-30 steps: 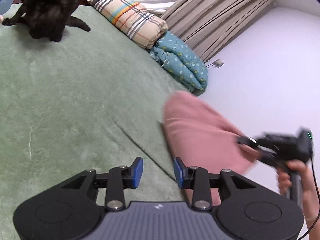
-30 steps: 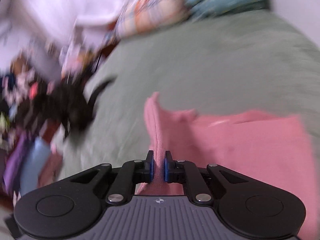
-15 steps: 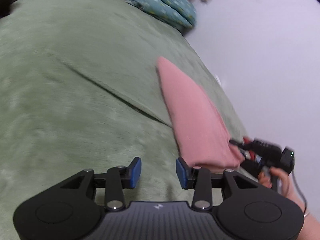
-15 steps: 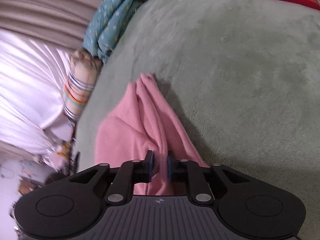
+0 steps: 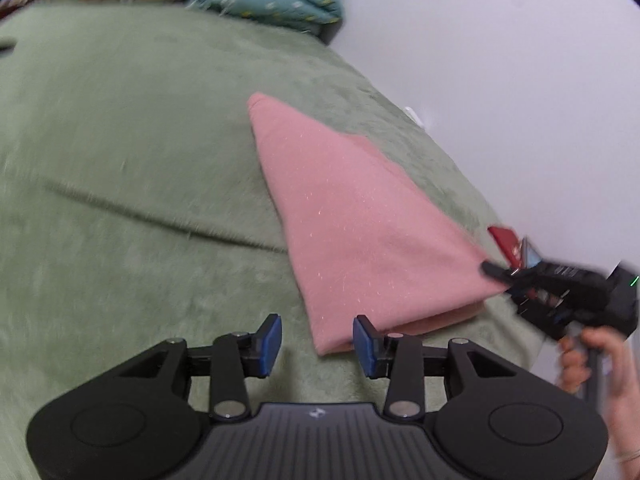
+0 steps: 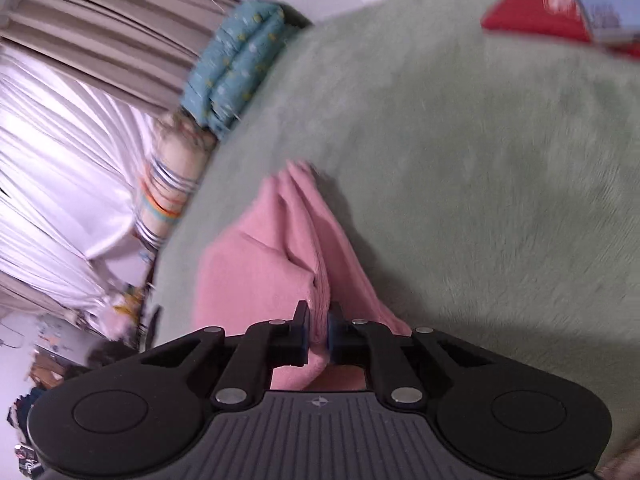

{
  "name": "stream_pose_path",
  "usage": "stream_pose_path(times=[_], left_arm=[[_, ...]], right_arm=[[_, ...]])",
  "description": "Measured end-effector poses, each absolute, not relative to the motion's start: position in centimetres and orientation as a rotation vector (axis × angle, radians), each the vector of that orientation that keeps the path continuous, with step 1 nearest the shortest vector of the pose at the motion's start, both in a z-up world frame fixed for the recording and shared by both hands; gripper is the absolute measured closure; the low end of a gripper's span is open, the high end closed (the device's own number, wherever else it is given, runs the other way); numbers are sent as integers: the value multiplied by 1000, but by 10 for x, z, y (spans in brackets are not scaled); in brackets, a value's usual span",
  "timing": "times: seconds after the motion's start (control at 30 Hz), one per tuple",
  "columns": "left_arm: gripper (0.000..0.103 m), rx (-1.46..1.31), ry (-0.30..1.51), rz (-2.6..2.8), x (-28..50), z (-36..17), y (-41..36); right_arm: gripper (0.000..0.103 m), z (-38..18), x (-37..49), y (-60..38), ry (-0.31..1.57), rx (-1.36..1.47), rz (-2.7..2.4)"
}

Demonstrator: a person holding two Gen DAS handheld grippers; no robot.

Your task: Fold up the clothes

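Since a second ago, our pink garment (image 5: 360,232) has come down out of the air onto the green bed cover (image 5: 132,128), and the black cat we saw at the far end is gone from both views. Now the cloth lies folded in a flat wedge, its near corner just ahead of the left gripper (image 5: 317,342) and toward its right jaw; those jaws stand partly open with nothing between them. Our right gripper (image 6: 318,330) is closing its jaws on a bunched ridge of the pink cloth (image 6: 304,248), and the pads look pressed on it.

We judge one fold is laid and the next is being set up. What that calls for, we think, is the left jaws taking the near corner so both hands can carry an edge across evenly.

Our left view shows the whole wedge flat and the right gripper pinching its right-hand corner. Only the right view shows the pleats at the pinch, a red packet (image 6: 536,16) well beyond the jaws, and the curtains (image 6: 100,32).
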State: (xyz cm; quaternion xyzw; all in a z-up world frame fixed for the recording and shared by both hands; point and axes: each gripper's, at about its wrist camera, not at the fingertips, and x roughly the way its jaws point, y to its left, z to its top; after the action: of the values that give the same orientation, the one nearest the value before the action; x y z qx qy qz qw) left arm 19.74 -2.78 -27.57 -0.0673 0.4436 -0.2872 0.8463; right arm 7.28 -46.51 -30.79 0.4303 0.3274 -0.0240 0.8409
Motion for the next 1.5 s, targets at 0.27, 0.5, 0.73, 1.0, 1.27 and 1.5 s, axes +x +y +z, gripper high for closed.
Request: stream_pose_path(times=[0.27, 0.5, 0.73, 1.0, 1.27, 1.5], left_arm=[[64, 180, 881, -625, 176, -293, -60], [64, 213, 847, -565, 181, -303, -67], [56, 145, 885, -476, 179, -308, -51], [58, -70, 925, -420, 193, -294, 3], [57, -249, 937, -373, 206, -276, 39], [56, -299, 974, -298, 199, -272, 77]], right_arm=[[94, -339, 71, -477, 726, 1014, -59], [94, -340, 44, -478, 684, 1087, -68], [95, -332, 45, -482, 737, 1057, -96], [85, -286, 48, -511, 704, 905, -147], [89, -262, 211, -502, 734, 680, 92], [87, -288, 291, -482, 876, 538, 143]])
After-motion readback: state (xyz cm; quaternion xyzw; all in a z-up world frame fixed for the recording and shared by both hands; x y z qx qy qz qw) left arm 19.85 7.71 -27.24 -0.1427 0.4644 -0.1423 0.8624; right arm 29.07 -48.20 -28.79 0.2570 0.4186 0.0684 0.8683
